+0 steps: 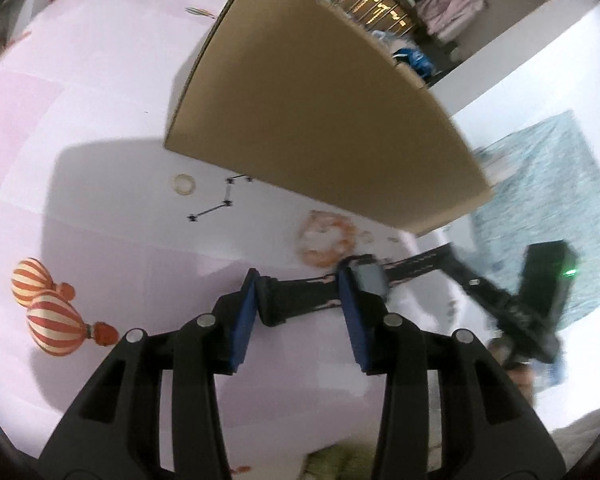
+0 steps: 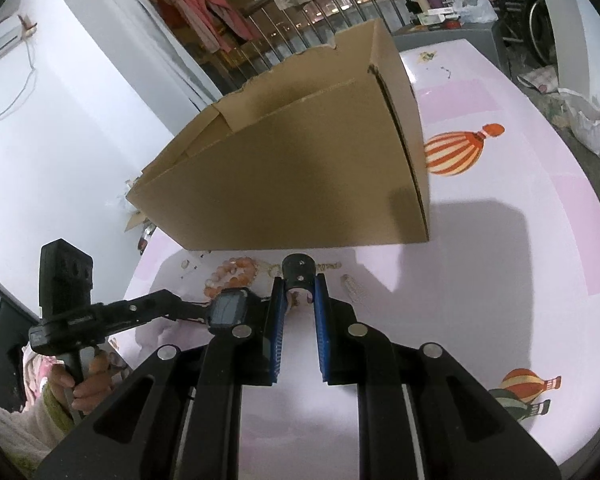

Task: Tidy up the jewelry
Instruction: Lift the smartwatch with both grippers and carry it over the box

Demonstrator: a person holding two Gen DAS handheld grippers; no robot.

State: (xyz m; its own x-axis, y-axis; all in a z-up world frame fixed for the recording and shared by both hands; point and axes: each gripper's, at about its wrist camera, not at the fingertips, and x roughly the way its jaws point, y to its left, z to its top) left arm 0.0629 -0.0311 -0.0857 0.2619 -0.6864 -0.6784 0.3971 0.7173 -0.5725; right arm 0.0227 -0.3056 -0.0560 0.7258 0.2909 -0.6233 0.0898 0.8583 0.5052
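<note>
Frankly, watch [image 2: 230,308] display and plain box [image 2: 300,172] stay unreadable.

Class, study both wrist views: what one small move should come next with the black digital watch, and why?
Probably ease the left tongs shut on the black digital watch. Its strap spans the blue pads, but a firm grip is not evident, while the right tongs already pinch the far strap end. Held at both ends, it could then go to the brown cardboard box.
</note>
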